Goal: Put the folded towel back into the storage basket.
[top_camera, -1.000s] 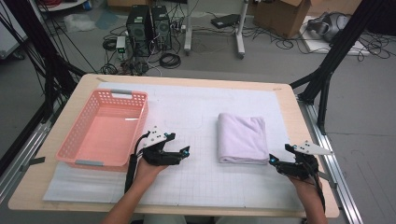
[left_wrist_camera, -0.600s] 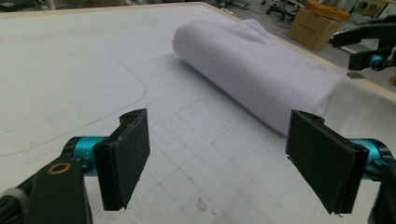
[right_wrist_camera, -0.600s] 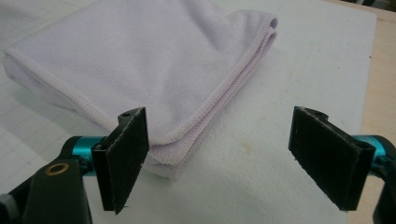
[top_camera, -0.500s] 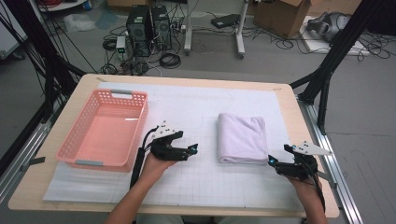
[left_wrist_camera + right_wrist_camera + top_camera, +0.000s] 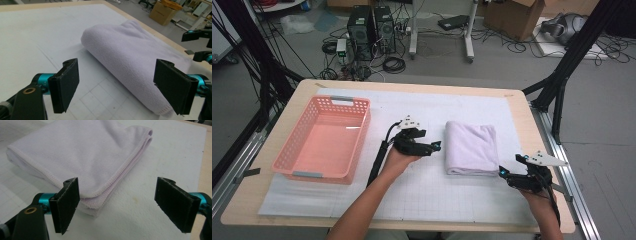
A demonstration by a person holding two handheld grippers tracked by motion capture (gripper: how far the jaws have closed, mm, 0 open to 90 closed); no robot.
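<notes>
The surface (image 5: pixel 512 107) carries a pink basket (image 5: pixel 326 137) at left; the folded towel (image 5: pixel 471 147) lies right of centre; the left hand-held gripper (image 5: pixel 434 148), just beside the towel's left edge, has jaws wide apart with nothing between them, having just narrowed slightly; the right hand-held gripper (image 5: pixel 508 167) gapes empty at the towel's near right corner.

pink basket (image 5: pixel 324 142) | white grid mat (image 5: pixel 422 190) | wooden table (image 5: pixel 242 205)

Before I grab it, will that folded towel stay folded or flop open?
The folded towel is soft knit cloth, so it will likely sag. Its loose stitched edges lie stacked, so pinching one layer may unfold it. It probably won't roll or slide on the mat.
</notes>
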